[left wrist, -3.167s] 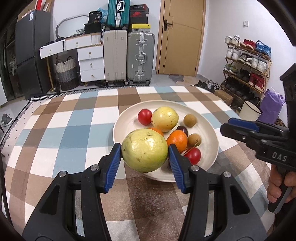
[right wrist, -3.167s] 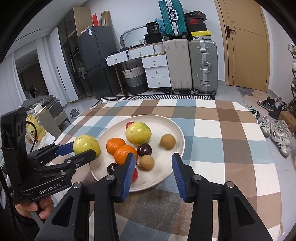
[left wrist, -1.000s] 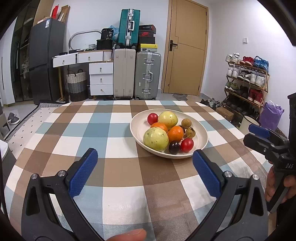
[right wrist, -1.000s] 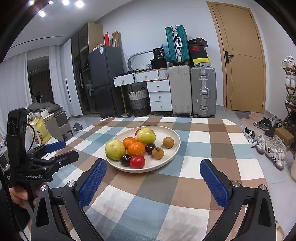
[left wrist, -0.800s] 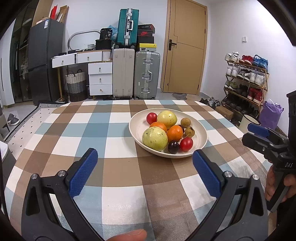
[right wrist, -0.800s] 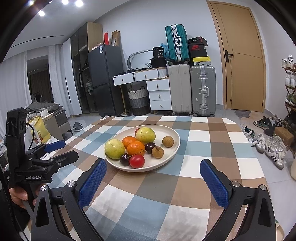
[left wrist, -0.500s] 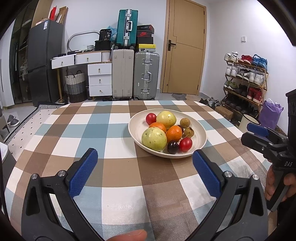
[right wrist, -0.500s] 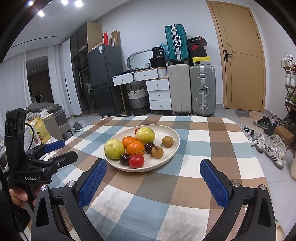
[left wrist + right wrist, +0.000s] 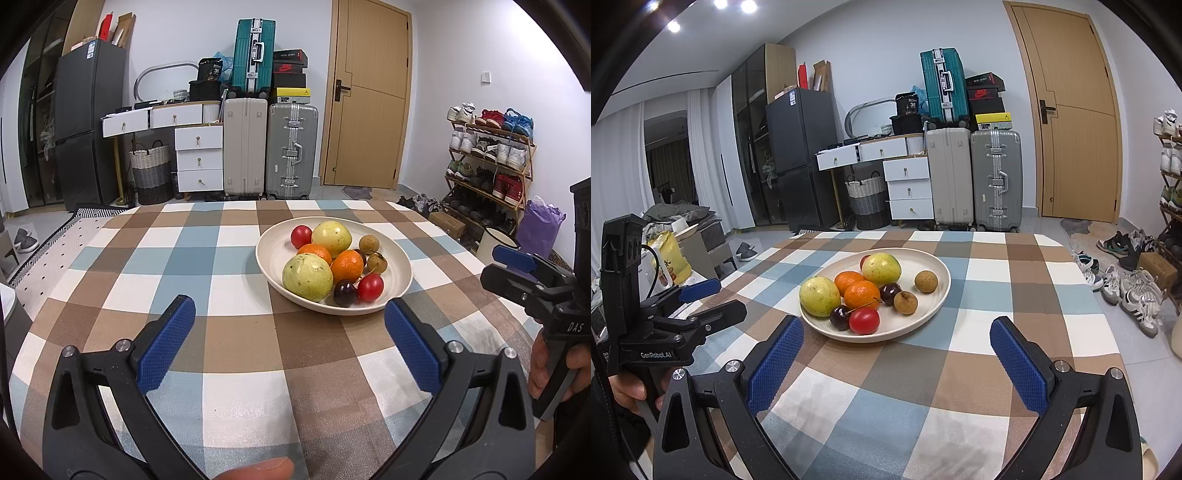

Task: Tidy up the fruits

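While both tools hung back over the near edge of the brown, blue and white checked tablecloth, the left gripper stood with its blue-padded fingers spread wide and holding nothing. Ahead of it and slightly to its right sat the shallow cream plate with all the fruit: a large yellow-green guava at the near-left rim, two oranges, a second yellow-green fruit behind, red and dark cherries, brown longans. The right gripper was likewise wide and empty, the plate ahead and slightly to its left. Neither looked clearly nearer, and with no loose fruit visible, the task seemed about done. Readable writing: "GenRobot.AI" on the left tool's body, "DAS" on the right's, "36" on a black bag.
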